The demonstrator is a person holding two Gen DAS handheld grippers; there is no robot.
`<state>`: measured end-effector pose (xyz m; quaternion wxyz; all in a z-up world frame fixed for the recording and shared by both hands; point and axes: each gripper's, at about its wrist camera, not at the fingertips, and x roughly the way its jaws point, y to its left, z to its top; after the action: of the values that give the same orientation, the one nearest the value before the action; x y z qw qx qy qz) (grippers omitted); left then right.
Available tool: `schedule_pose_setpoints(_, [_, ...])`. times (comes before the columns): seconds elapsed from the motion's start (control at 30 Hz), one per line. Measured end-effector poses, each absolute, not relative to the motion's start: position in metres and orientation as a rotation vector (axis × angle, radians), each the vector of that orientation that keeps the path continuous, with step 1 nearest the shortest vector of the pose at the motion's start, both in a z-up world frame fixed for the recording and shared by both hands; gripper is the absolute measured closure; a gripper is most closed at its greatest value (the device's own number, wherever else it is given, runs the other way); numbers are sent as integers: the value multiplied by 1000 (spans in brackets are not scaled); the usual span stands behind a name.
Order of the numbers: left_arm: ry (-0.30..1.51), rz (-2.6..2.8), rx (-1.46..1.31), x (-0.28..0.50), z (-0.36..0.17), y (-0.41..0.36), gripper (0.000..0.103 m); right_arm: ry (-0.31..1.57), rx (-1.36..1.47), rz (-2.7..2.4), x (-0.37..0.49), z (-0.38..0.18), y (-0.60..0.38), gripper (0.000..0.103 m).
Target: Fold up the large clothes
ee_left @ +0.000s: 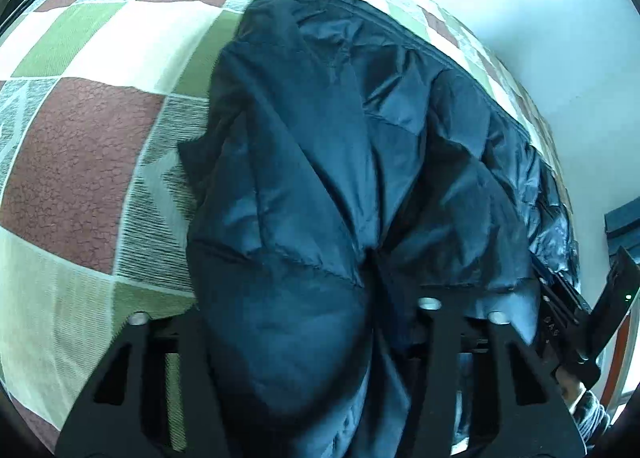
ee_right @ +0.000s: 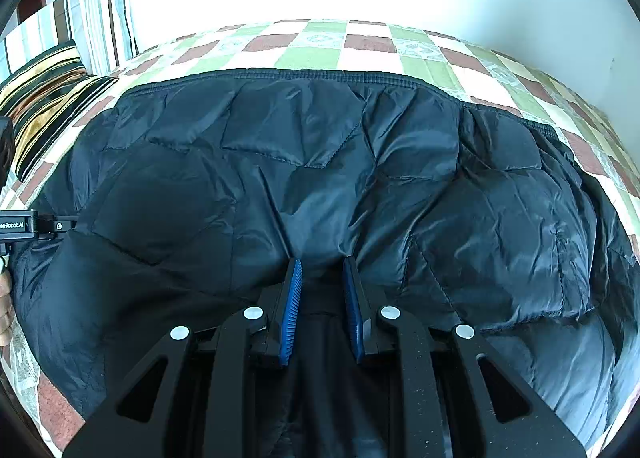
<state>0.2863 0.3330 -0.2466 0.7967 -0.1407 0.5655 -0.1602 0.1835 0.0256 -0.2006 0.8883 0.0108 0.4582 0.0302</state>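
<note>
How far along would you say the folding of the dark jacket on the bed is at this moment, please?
Done: the padded jacket lies spread on the checked bedspread, hem band along the far side. In hand: the right gripper pinches its near edge; a bulging part, perhaps a sleeve, lies over the left gripper, hiding its fingers. Left: no finished fold shows, so the real folding remains.

Jacket [ee_right: 320, 178] covers near bedspread [ee_right: 360, 54]; far side free; pillows [ee_right: 48, 98] left.
</note>
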Motion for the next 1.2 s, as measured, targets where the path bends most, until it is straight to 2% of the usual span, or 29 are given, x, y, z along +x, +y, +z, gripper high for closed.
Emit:
schedule_pose_setpoints(0.07, [1204, -347, -269, 284, -240, 327, 75, 950, 19, 61, 184, -201, 26, 82])
schedule_pose_setpoints(0.17, [1172, -332, -244, 279, -227, 321, 85, 946, 16, 58, 183, -202, 27, 82])
schedule_pose_setpoints(0.23, [1151, -321, -237, 278, -218, 319, 87, 944, 13, 56, 184, -203, 28, 82])
schedule_pose_setpoints(0.4, [1053, -359, -238, 267, -170, 308, 88, 941, 9, 50, 184, -204, 30, 82])
schedule_pose_setpoints(0.57, [974, -439, -182, 252, -120, 265, 89, 942, 14, 47, 181, -205, 32, 82])
schedule_pose_setpoints(0.93, [924, -410, -53, 235, -85, 204, 89, 871, 11, 45, 154, -173, 7, 80])
schedule_pose_setpoints(1.2, [903, -387, 33, 222, -71, 154, 89, 850, 59, -4, 111, -160, -54, 80])
